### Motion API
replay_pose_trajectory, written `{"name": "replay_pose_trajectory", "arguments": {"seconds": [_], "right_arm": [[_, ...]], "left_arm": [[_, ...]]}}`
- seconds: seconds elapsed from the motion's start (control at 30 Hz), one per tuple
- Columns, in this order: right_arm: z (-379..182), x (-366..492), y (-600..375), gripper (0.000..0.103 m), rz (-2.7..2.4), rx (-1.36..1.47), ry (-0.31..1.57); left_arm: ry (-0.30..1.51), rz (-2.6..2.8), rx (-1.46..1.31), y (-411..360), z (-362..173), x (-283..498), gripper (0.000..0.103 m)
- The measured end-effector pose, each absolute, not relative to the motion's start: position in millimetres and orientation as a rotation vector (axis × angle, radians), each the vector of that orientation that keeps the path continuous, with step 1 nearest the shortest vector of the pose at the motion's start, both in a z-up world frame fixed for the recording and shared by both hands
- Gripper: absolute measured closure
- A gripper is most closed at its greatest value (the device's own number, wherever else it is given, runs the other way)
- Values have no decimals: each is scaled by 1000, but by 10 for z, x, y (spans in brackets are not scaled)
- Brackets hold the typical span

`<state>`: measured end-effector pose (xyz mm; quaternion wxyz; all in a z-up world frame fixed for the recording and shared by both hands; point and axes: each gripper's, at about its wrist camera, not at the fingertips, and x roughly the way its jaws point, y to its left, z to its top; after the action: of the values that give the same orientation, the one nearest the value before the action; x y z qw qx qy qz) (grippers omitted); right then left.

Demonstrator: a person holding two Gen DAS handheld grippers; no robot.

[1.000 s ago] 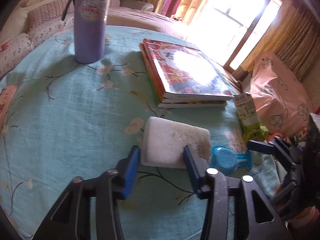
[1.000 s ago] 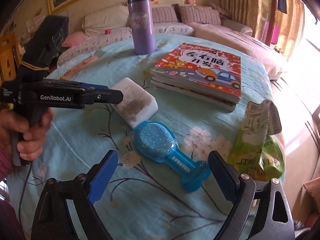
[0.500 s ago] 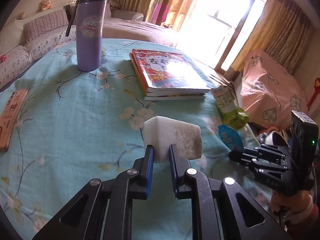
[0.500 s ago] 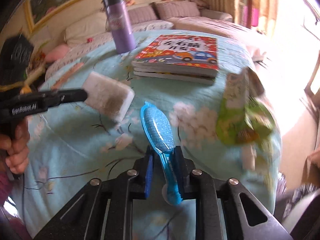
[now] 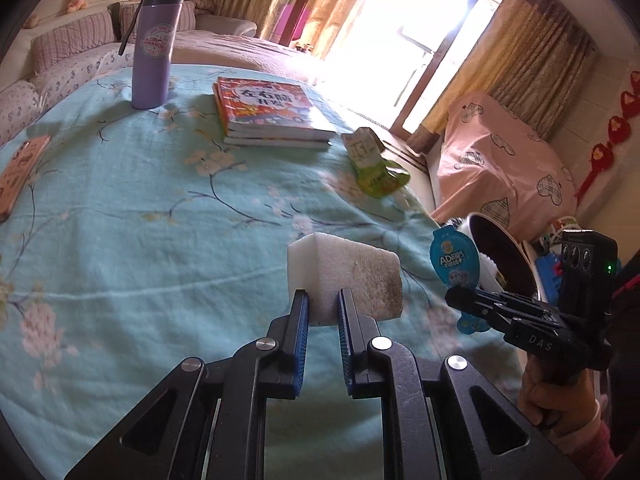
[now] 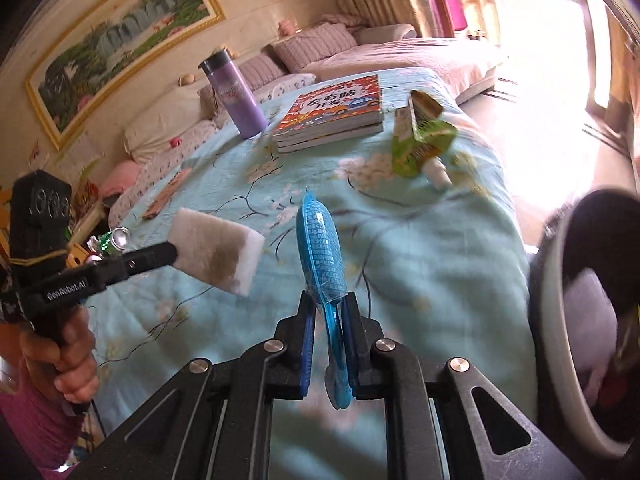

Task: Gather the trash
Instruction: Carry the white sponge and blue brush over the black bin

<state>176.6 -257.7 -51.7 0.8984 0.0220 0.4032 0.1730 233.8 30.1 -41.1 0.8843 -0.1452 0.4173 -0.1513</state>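
Observation:
My left gripper (image 5: 323, 300) is shut on a white sponge with a dirty face (image 5: 352, 280) and holds it above the table; the sponge also shows in the right wrist view (image 6: 218, 250). My right gripper (image 6: 329, 308) is shut on a blue plastic package (image 6: 322, 248), held edge-on above the table; the package shows in the left wrist view (image 5: 454, 262). A green and white snack wrapper (image 5: 372, 160) lies near the table's far right edge, also in the right wrist view (image 6: 418, 140). A round bin (image 6: 576, 300) with a dark inside stands off the table's right side.
A teal flowered tablecloth (image 5: 140, 220) covers the table. A stack of books (image 5: 268, 112) and a purple flask (image 5: 154, 46) stand at the far side. A pink phone (image 5: 18, 172) lies at the left edge. A pink covered object (image 5: 504, 168) stands beyond the bin.
Both grippers closed, the left on the sponge and the right on the blue package, and lifted them off the table. Both have moved right, toward the bin.

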Motion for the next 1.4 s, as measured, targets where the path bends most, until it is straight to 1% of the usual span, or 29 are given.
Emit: {"name": "replay_pose_trajectory", "arguments": {"seconds": [0.3,0.57,0.93,1.4], "right_arm": [[-492,1339,-2861,90,307,134,804],[-427,1149,-3077,90,261,177,770],[-378,1030,-3253,90,223,200,742],[-354,892,-3426,91,190,225,715]], "left_arm": [[873,-365,-301,12,-324,2109,91],[861,-395,-264,-269,-253,2041,91],[858,-444,-218,-632,-169,2035,91],[855,-476,-190,-845,-118,2036,91]]}}
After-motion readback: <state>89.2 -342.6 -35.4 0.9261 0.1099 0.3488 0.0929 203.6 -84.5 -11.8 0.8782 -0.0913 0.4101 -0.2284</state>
